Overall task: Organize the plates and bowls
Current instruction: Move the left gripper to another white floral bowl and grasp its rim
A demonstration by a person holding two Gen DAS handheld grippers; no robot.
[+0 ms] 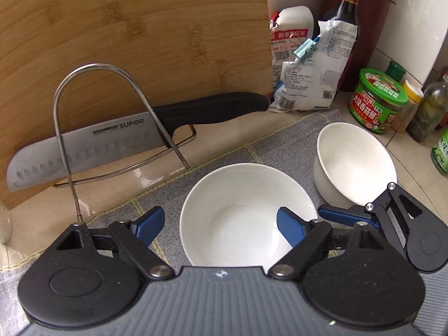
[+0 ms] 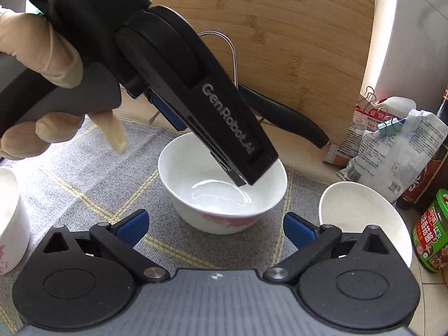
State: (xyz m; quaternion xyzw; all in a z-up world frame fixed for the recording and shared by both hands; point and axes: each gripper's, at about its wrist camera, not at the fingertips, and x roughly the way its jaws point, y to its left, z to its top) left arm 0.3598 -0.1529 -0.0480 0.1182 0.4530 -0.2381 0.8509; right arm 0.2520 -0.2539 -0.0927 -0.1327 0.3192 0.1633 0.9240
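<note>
Two open tongs over white bowls on a grey mat.

My left tongs gape wide, holding nothing, one blue finger inside the centre bowl, the other outside its rim. My right tongs are wide open too, empty, just in front of that bowl. 2nd white bowl sits just to the right on the mat. Knife in wire rack behind, w/ bamboo board.

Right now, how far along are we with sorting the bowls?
Nothing looks stacked yet. Three white bowls sit apart on the grey mat: the middle bowl, the right bowl and one at the left edge. In hand: the left tool is open, one finger inside the middle bowl. The right tool is open, holding nothing. All nesting is still left.
</note>
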